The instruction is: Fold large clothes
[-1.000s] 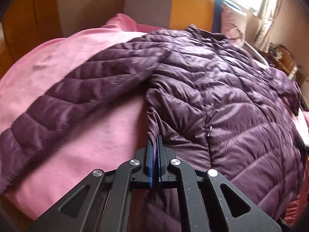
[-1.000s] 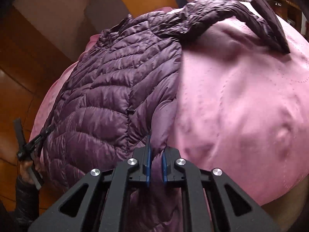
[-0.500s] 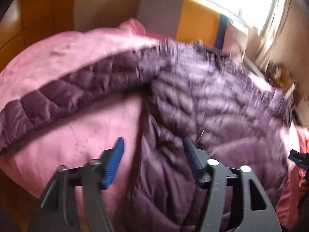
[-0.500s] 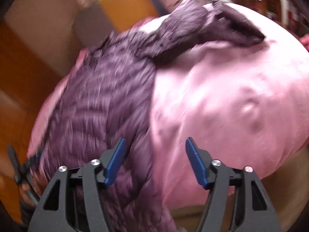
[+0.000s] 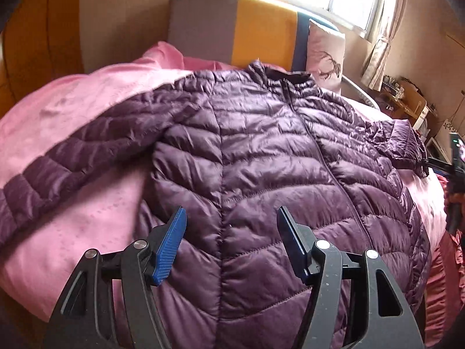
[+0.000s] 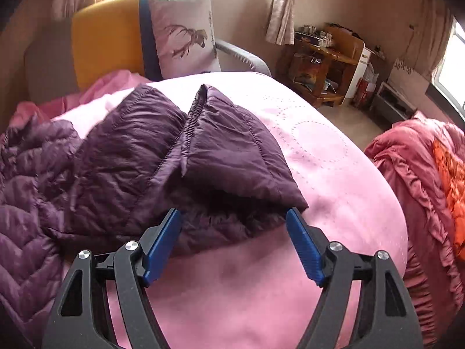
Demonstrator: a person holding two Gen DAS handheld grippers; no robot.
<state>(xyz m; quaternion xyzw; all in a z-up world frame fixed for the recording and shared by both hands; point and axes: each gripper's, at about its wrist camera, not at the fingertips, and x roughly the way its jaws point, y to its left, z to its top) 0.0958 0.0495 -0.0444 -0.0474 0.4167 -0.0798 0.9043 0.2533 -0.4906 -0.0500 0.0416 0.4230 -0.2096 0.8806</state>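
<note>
Over on the left, the long sleeve (image 5: 66, 157) runs out diagonally across the pink bedspread (image 5: 96, 226), its cuff end slipping past the frame edge. Bare pink cover lies open on both sides of that sleeve. The left hand-held gripper (image 5: 231, 218) hangs spread wide over the lower front of the purple down jacket (image 5: 261, 157), nothing between its blue pads (image 5: 170, 247). The jacket lies flat, front up, zipped, collar towards the grey-and-yellow headboard (image 5: 232, 29). Moving right, the other sleeve (image 6: 232, 151) is crumpled and bent back on itself, cuff edge just ahead of the right hand-held gripper (image 6: 232, 218), also spread wide and holding nothing. Beyond it, a broad stretch of bedspread rolls to the bed's right edge, where a coral quilt (image 6: 421, 174) bunches
</note>
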